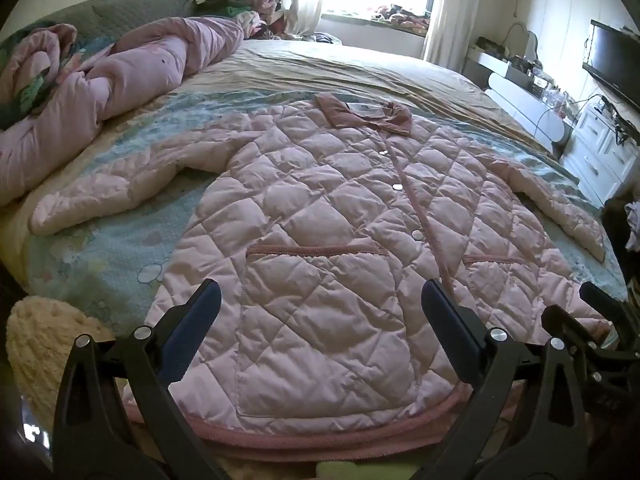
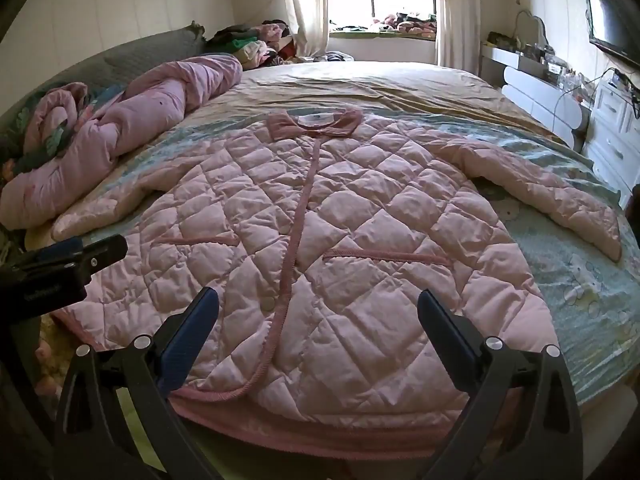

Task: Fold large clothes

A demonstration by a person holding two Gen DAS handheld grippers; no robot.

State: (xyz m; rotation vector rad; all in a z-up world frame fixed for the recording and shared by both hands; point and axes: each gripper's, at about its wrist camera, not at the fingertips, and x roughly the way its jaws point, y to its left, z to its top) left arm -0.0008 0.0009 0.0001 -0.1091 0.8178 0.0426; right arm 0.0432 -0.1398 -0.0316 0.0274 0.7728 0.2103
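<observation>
A pale pink quilted coat (image 1: 340, 216) with a darker pink collar lies flat, front up, across the middle of the bed (image 1: 360, 76), while the left claw (image 1: 320, 300) and right claw (image 2: 318, 306) hang above its hem at bottom centre, both spread wide, holding nothing.

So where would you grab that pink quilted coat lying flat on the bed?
Probably at the sleeve cuffs: the pink quilted coat lies buttoned, front up, sleeves spread sideways. Each open gripper, left and right, could pinch its own side's cuff from the outer edge and fold inward.

Black claw (image 1: 320, 292) arms, blue pads, silver screws
</observation>
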